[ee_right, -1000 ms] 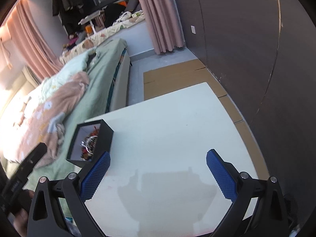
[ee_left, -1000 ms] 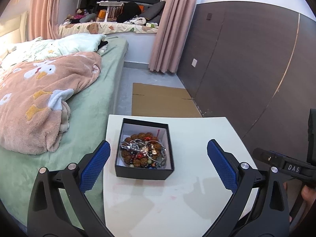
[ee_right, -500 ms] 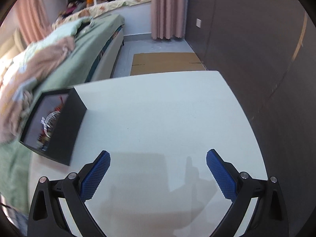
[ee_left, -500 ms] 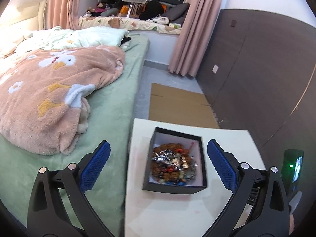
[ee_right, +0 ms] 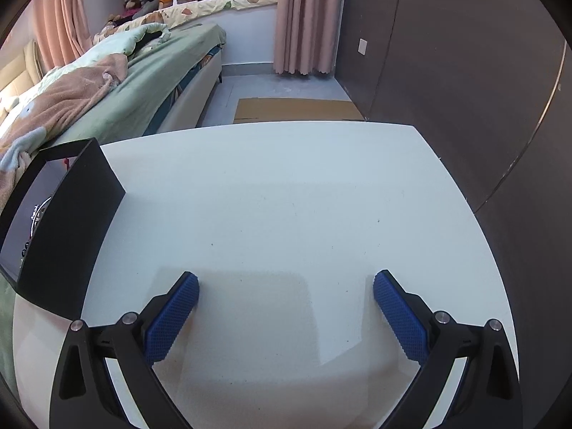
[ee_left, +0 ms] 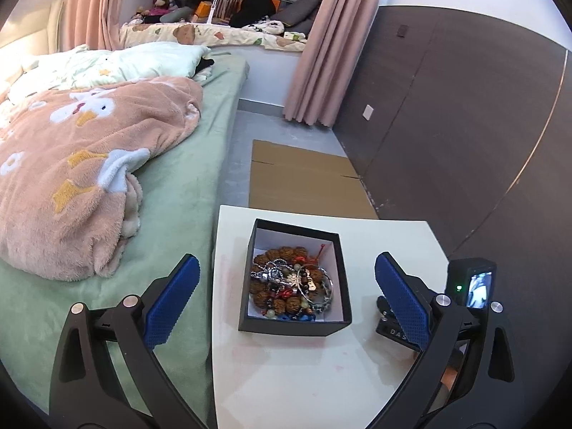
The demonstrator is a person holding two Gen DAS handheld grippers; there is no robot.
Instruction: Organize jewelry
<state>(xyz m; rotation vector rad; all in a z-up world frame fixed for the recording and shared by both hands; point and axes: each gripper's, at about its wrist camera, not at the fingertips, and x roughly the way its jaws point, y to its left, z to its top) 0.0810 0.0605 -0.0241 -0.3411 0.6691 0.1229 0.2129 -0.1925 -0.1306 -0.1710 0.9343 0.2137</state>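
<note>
A black box (ee_left: 294, 325) with a white lining stands on the white table (ee_left: 286, 375) near its left edge. It holds a tangled heap of jewelry (ee_left: 291, 287): brown bead bracelets, silver chains and small coloured beads. My left gripper (ee_left: 286, 296) hangs open above and just in front of the box, one blue pad on each side of it. In the right wrist view the same box (ee_right: 68, 228) stands at the left, seen from its side. My right gripper (ee_right: 286, 311) is open and low over the bare tabletop (ee_right: 286, 196), with nothing between its fingers.
A bed (ee_left: 171, 214) with a pink fleece blanket (ee_left: 71, 164) lies against the table's left edge. Flat cardboard (ee_left: 304, 178) covers the floor beyond the table. A dark panelled wall (ee_left: 464, 125) runs along the right. The right tool's camera body (ee_left: 472, 287) shows at the table's right side.
My left gripper has shifted so the box sits centred between its pads. The right gripper has dropped lower toward the tabletop, and the box looms larger at its left.
</note>
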